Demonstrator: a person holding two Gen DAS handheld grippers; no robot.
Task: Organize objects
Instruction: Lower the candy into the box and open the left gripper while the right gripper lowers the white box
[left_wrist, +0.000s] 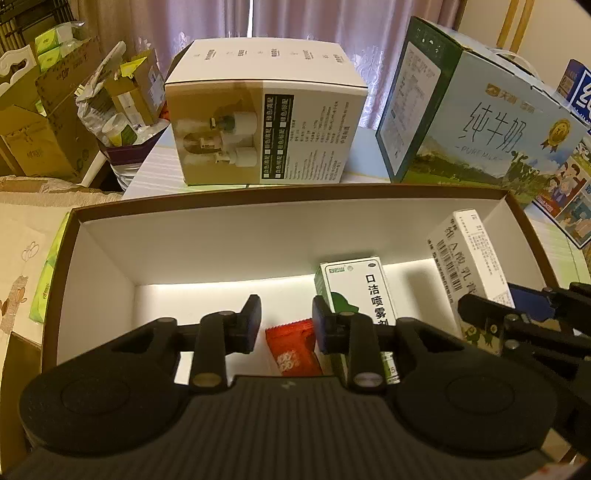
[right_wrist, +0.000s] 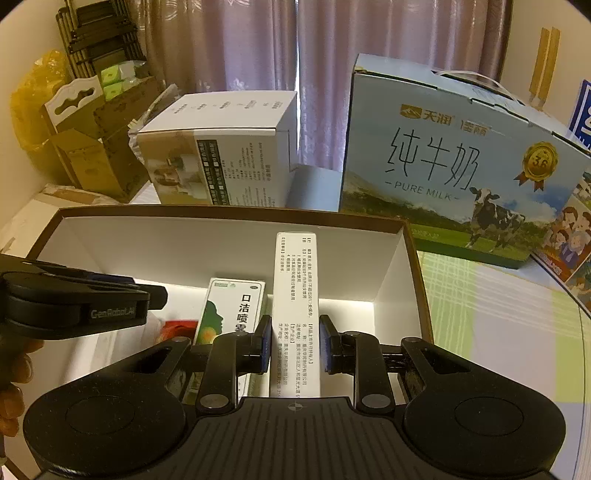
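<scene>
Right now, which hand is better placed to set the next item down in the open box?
Right. The right gripper is shut on the long white carton, already over the box; the left gripper holds nothing.

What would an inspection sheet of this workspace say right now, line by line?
Surface: table with a pale checked cloth.
Job's things: open white tray box holding a green spray box and a red sachet; long white box over the tray.
Clutter: white carton and milk carton behind the tray.
Grippers: left tongs open, nothing between them, above the sachet; right tongs shut on the long white box.
Cables: nothing seen.
Surroundings: curtains; cardboard boxes on the left.
</scene>
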